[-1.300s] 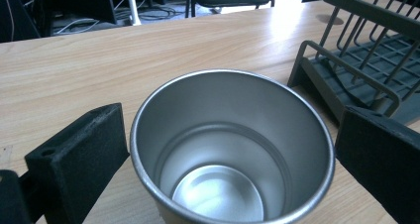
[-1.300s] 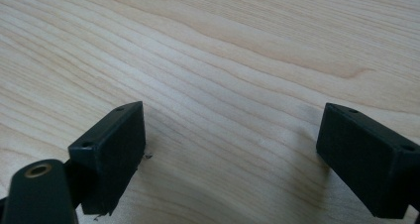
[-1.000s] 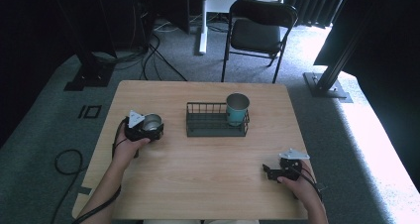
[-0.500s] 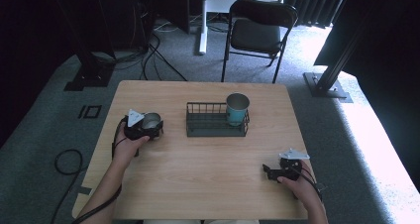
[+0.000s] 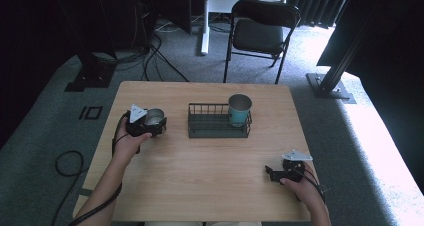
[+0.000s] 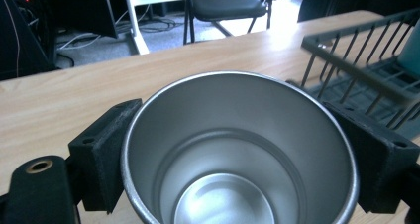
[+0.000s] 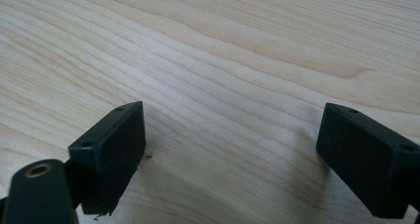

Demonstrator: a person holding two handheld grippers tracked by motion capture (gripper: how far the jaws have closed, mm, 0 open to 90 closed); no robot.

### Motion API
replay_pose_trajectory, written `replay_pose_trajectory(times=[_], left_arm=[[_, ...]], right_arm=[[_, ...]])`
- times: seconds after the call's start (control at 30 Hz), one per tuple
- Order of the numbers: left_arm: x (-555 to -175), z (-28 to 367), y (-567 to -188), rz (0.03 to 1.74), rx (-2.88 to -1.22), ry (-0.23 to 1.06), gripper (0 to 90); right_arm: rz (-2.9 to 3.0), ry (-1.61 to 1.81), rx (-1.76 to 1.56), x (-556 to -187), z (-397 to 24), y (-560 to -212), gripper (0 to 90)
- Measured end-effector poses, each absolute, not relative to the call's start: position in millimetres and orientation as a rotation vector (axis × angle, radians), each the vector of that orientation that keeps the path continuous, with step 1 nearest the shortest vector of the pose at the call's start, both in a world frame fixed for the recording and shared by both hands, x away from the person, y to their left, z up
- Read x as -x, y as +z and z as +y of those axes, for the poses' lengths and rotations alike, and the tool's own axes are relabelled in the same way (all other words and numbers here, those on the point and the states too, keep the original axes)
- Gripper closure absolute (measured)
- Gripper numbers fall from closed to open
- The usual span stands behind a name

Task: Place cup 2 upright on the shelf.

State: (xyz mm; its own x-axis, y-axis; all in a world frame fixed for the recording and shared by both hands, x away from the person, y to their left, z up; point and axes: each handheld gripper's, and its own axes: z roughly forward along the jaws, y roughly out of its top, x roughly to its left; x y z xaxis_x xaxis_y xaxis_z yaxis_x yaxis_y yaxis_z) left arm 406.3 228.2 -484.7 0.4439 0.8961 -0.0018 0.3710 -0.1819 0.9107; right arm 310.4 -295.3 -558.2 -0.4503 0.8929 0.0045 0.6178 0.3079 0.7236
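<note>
With the left gripper (image 5: 150, 126) pinching the steel cup (image 6: 237, 149) across its walls, jaws tight, expect light, rigid, slippery metal. Right gripper (image 5: 281, 174) idles on the worktop (image 5: 210, 176), jaws spread.

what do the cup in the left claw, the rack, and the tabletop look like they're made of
Cup, clamped in the left claw: looks like brushed steel or aluminium, a dull silver wall with soft reflections inside.
Rack: thin dark wire bars, probably coated metal, matte.
Tabletop: pale wood or wood-look laminate, with flowing grain lines and a low sheen.
</note>
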Motion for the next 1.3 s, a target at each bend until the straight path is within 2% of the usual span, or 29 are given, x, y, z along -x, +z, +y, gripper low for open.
replay_pose_trajectory(times=[0.67,1.3], left_arm=[[-411,205,-435,0.988,-1.741,0.695,13.9],[-419,155,-398,0.85,-1.75,0.668,13.9]], right_arm=[[2.182,0.938,-1.347,-310,-295,-558,11.4],[2.182,0.939,-1.346,-310,-295,-558,11.8]])
